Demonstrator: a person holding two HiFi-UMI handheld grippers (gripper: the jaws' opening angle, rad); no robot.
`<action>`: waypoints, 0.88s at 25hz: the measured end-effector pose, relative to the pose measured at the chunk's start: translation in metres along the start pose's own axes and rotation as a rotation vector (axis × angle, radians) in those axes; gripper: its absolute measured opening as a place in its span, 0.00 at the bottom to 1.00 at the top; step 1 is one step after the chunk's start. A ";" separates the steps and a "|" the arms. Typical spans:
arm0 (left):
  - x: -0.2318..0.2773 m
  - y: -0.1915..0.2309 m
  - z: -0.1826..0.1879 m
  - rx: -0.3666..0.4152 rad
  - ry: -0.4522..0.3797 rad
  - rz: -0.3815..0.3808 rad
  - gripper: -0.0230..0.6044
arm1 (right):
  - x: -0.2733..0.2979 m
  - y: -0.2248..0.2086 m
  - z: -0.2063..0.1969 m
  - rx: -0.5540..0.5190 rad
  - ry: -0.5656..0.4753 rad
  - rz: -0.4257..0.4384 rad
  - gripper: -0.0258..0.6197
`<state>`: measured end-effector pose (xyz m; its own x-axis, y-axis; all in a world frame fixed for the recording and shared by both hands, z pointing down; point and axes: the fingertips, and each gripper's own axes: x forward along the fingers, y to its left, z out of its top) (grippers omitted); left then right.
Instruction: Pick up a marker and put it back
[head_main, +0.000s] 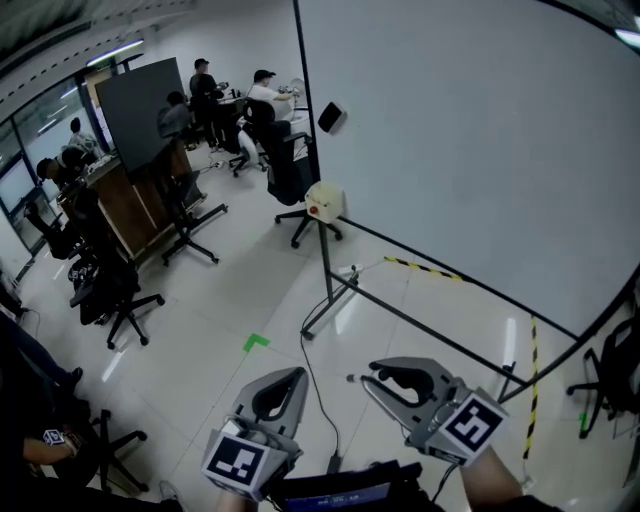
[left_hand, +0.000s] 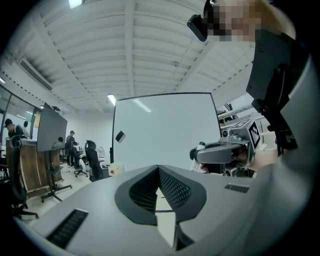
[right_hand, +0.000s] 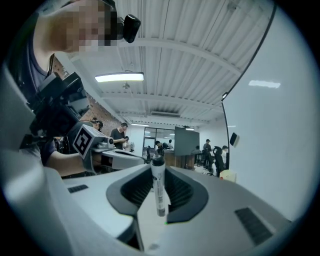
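Observation:
A white marker (right_hand: 158, 187) with a black cap stands upright between the jaws of my right gripper (right_hand: 159, 169), which is shut on it. In the head view the right gripper (head_main: 374, 374) is held low at the bottom right, and the marker's end (head_main: 350, 378) pokes out at its tip. My left gripper (head_main: 294, 376) hangs beside it at the bottom left. Its jaws meet at the tips with nothing between them (left_hand: 158, 170). A large whiteboard (head_main: 470, 150) on a stand rises ahead, with a black eraser (head_main: 331, 117) stuck near its left edge.
The whiteboard's dark frame legs (head_main: 330, 300) spread over the tiled floor, with yellow-black tape (head_main: 425, 268) and a cable (head_main: 318, 400) nearby. Office chairs (head_main: 120, 295), a dark panel (head_main: 140, 110) and seated people (head_main: 265, 95) fill the left and far side.

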<state>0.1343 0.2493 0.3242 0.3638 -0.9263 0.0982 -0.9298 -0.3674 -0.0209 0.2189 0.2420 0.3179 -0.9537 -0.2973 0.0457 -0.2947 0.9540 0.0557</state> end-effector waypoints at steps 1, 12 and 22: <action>0.007 -0.002 0.002 0.010 0.007 0.009 0.03 | -0.002 -0.007 0.000 0.003 -0.007 0.007 0.19; 0.052 -0.024 0.034 0.108 0.038 0.103 0.03 | -0.027 -0.059 0.022 0.016 -0.110 0.092 0.19; 0.065 -0.022 0.050 0.123 0.005 0.135 0.03 | -0.031 -0.084 0.042 -0.036 -0.144 0.094 0.19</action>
<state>0.1810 0.1934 0.2814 0.2359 -0.9675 0.0911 -0.9561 -0.2479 -0.1561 0.2703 0.1729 0.2695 -0.9764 -0.1960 -0.0907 -0.2043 0.9744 0.0935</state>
